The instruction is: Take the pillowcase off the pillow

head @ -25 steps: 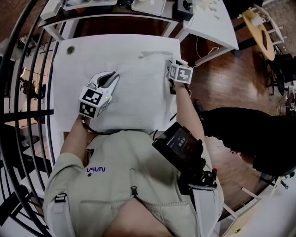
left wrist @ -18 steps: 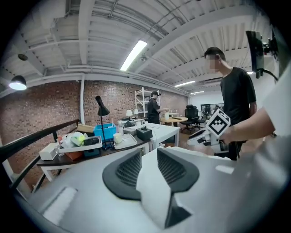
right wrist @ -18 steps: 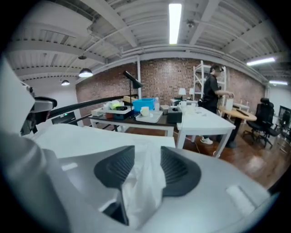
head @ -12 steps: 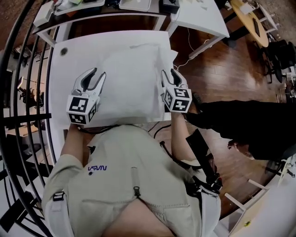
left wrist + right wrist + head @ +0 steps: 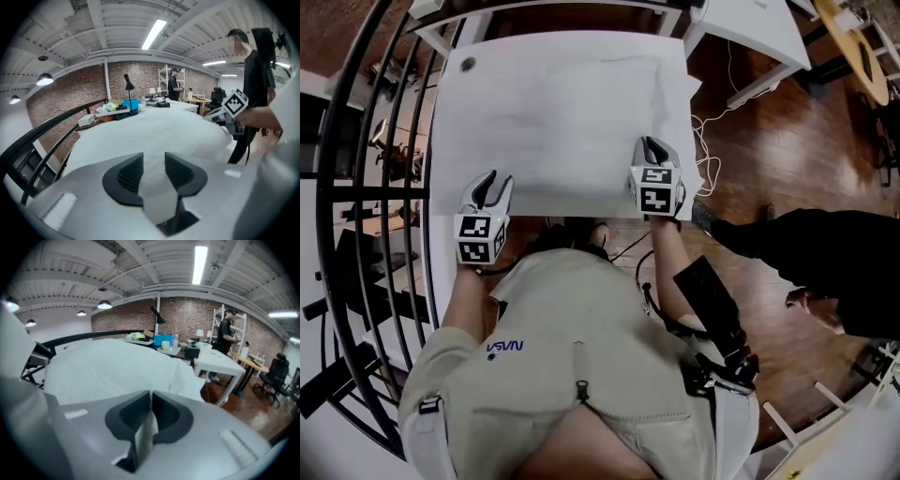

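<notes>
At table [image 5: 448, 141] edge — R tool [image 5: 652, 143], tilted down, just clamped pillowcase [image 5: 562, 122].

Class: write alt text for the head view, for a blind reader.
From above: a person leans over a white table, holding a gripper at each near corner of a filled white fabric pillowcase. On the right gripper the jaws have just been closing and pinch its fabric; on the left gripper they have just been opening, fabric loose between them.

Head view looks steeply down on the desk [image 5: 455, 141]; both gripper views skim its pillowcase [image 5: 572, 112], apparently from the near edge.
</notes>
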Available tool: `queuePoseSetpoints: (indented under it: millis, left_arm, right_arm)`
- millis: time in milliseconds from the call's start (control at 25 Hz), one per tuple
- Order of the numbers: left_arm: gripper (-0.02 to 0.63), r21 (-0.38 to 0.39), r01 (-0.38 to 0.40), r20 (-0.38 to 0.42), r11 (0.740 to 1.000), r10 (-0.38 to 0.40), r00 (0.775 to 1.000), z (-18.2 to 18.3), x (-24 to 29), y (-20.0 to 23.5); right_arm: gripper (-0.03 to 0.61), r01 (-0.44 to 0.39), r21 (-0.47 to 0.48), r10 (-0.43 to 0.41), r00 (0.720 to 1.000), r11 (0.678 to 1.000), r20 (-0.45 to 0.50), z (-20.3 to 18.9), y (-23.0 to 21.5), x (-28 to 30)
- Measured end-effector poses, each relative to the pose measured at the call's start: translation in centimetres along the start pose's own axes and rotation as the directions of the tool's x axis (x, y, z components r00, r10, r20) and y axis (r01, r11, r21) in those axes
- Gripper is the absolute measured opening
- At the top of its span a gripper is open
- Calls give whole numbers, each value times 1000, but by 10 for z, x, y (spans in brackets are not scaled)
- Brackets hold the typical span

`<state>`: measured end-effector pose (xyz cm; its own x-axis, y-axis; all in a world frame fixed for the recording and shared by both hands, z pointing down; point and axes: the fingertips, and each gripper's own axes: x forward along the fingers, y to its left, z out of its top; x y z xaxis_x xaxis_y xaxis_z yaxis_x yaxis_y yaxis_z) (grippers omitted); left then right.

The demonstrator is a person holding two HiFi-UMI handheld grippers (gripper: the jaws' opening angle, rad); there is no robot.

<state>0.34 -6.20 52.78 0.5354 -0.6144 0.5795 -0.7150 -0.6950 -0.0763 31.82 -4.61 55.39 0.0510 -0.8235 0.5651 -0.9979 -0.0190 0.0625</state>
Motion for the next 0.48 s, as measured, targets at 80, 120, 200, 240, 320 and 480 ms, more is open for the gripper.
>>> queuePoseSetpoints:
  millis: [80,120,200,240,320,480]
  left_arm:
    - [153,10,24,-34,1000,-24,999,-17,22,-2]
    - [153,13,37,-42,999,-37,998,-19,35,-2]
    - [155,22,61,-56,998,-60,997,-13,63,-2]
    - [155,28,70,-59,997,-68,996,-7,73,-1]
    - [155,41,78,-44,996,-76,996,4,78,1]
    - [119,8,69,106,998,-69,992,32,38,14]
  right_arm:
    - [15,59,-19,-59,998,998,-1,5,-11,9]
    - [15,76,-26,-77,997,997,-8,7,-14,13]
    - [15,100,-43,-101,995,994,-23,8,-18,20]
    - [15,109,-48,-110,994,993,-25,8,-19,22]
    - [17,125,-31,-125,992,992,-13,12,-20,16]
    - [15,156,77,-165,978,985,127,46,-10,-31]
